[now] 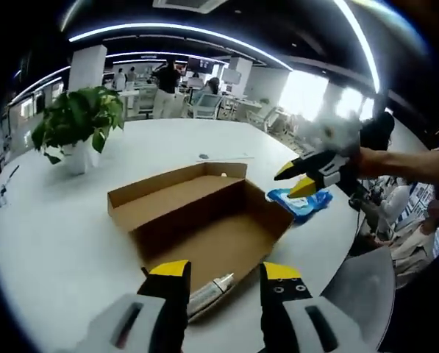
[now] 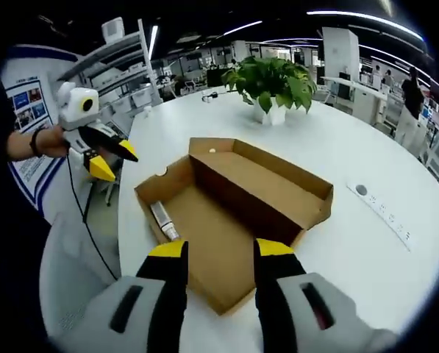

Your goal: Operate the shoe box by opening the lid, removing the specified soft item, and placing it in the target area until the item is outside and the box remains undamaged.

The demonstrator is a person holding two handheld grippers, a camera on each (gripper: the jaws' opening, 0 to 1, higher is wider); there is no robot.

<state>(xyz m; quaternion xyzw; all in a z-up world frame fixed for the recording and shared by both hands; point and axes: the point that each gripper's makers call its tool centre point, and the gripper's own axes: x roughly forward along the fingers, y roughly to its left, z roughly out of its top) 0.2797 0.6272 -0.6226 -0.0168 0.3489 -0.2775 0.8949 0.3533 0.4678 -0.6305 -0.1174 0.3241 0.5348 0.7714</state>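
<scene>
An open brown shoe box (image 1: 204, 217) lies on the white round table (image 1: 57, 220), its lid folded back flat. A silver tube (image 1: 210, 288) lies in the box's near corner, just beyond my left gripper (image 1: 225, 272), which is open and holds nothing. A crumpled blue soft item (image 1: 300, 202) rests on the table to the right of the box. My right gripper (image 1: 301, 180) hangs open just above it, held by a hand. In the right gripper view, my right gripper (image 2: 220, 250) is open over the box (image 2: 234, 198). The tube (image 2: 162, 219) lies inside at the left and the left gripper (image 2: 109, 160) hovers open beyond.
A potted green plant (image 1: 79, 125) stands on the far side of the table, also the plant (image 2: 274, 88). A white strip with a round socket (image 2: 381, 207) lies on the tabletop. A grey chair (image 1: 366, 294) sits at the table's edge. People stand in the office behind.
</scene>
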